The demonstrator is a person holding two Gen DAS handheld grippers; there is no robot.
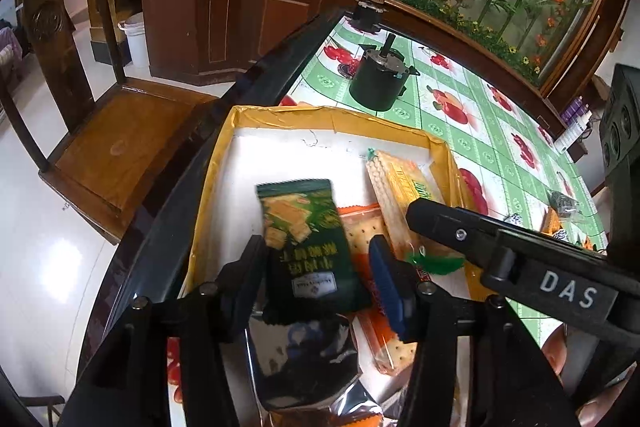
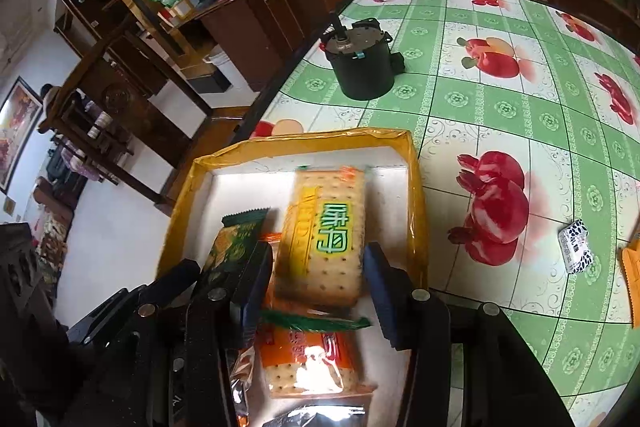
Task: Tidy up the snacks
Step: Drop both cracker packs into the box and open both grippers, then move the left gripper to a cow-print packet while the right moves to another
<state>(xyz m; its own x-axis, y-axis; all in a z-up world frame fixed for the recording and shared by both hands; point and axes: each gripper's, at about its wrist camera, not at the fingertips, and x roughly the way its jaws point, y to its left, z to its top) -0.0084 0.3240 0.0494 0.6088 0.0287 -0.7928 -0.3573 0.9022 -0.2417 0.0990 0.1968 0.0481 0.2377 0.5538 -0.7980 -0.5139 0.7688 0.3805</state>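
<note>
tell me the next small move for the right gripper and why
Probably open the right gripper and release the yellow cracker pack. The pack looks pinched between the pads and already lies inside the yellow-rimmed box, over the orange pack.

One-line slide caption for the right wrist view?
Right gripper straddles a cracker pack inside the yellow-rimmed box.

The silver packet (image 1: 304, 359) is cut off by the lower frame edge.
</note>
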